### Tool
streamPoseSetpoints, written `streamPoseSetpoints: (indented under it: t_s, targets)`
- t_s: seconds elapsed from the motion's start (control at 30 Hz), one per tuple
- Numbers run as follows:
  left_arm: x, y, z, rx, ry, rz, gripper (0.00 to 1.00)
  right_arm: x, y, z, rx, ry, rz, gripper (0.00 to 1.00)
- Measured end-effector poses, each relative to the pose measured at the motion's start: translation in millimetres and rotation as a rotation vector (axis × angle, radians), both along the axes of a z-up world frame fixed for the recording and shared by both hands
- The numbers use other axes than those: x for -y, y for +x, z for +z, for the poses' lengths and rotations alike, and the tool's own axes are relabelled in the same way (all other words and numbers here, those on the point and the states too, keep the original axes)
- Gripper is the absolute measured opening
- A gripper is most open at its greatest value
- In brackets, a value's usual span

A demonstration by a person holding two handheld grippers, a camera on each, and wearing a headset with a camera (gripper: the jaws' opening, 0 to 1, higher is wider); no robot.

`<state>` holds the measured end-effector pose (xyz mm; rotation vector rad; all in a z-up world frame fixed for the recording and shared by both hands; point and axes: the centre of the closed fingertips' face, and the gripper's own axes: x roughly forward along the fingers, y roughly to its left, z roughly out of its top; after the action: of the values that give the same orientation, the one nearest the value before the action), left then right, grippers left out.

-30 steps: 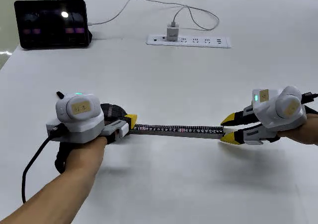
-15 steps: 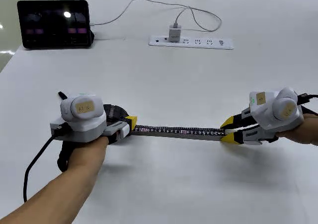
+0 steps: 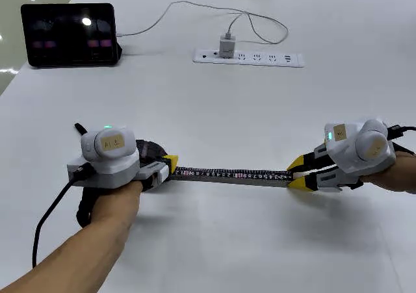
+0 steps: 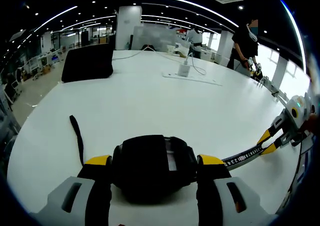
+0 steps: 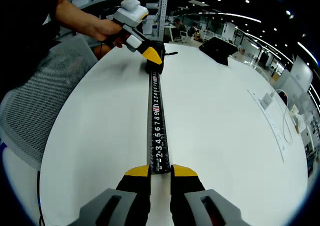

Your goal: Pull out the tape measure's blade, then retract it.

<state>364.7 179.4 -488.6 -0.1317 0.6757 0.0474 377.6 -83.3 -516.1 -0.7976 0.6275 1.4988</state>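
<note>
vs 1 s ago: basically no change. The blade (image 5: 156, 121) is out about the same length and both grippers hold the same spots. The small shift in the head view is camera motion.

Left hand-held gripper (image 4: 155, 162), at 8 o'clock in the head view: jaws spread wide and clamped on both sides of the black tape measure case (image 4: 150, 173), which rests on the tabletop (image 3: 214, 111). The case's strap (image 4: 77, 136) lies loose at its 10 o'clock.

Right hand-held gripper (image 5: 160, 171), at 4 o'clock: jaws nearly closed, pinching the blade's free end. The blade runs straight 9-to-3 between the grippers, flat and just above the surface.

Readable: blade numerals 2 through 9 counting away from the right jaws. The tan stickers on the grippers are too small to read.

Room: bare tabletop on both sides of the blade. Farther off are a power strip (image 3: 250, 56) with a charger (image 3: 225, 45) at 12 o'clock and a dark tablet (image 3: 68, 33) at 11, near the tabletop's left edge.
</note>
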Motion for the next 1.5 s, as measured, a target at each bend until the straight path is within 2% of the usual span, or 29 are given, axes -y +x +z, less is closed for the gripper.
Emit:
streamPoseSetpoints:
  t_s: [0.77,0.97,1.5]
  targets:
    - [-2.8,-2.1,-1.9,-0.026,0.033,0.002,0.6,1.6,-0.9,0.4,-0.01,-0.017,-0.009,0.1]
    - [-2.2,-3.2,-2.2,-0.038,0.033,-0.002,0.59,1.4,-1.1,0.2,-0.009,-0.021,-0.009,0.1]
    - [-2.0,-3.6,-1.4,-0.039,0.021,0.0,0.59,1.1,0.8,-0.2,-0.009,-0.028,-0.008,0.1]
